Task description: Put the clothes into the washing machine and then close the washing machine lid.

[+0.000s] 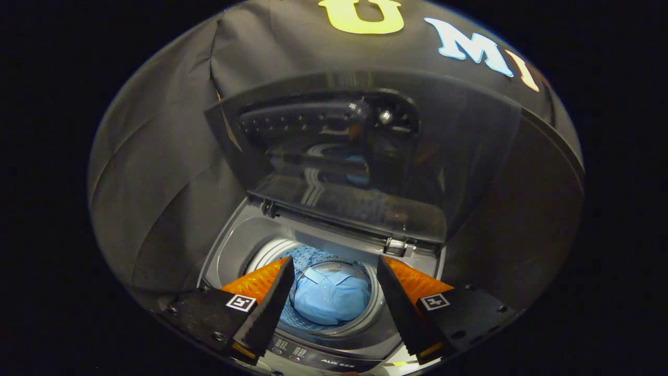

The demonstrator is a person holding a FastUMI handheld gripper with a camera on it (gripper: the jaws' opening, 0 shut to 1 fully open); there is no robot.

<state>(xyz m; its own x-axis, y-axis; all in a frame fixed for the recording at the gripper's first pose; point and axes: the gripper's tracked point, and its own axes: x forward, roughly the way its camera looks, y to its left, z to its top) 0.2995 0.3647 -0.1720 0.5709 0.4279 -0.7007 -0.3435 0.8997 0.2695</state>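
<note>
The tongs (334, 284) are standing wide apart over the open top of the washing machine (229, 250), gripping nothing; the two fingers (271, 308) are framing the drum opening and touching neither the machine nor the laundry. Between the fingers and beyond their tips, down inside the drum (365, 308), a light blue collared shirt (331, 300) is lying folded, collar toward the far side. More patterned blue fabric (310, 257) is showing behind it against the drum wall, though whether that is a second garment or part of the same one is hard to tell.

The washing machine lid (360, 156) is standing raised behind the drum, hinged at the far edge of the opening and leaning back toward the booth's black cloth wall (156, 172). It is dark and see-through, and reflections of the drum and the blue cloth are swimming across it, so its inner details are hard to make out. The control panel (313, 357) at the near edge of the machine is partly cut off and partly covered by the fingers.
</note>
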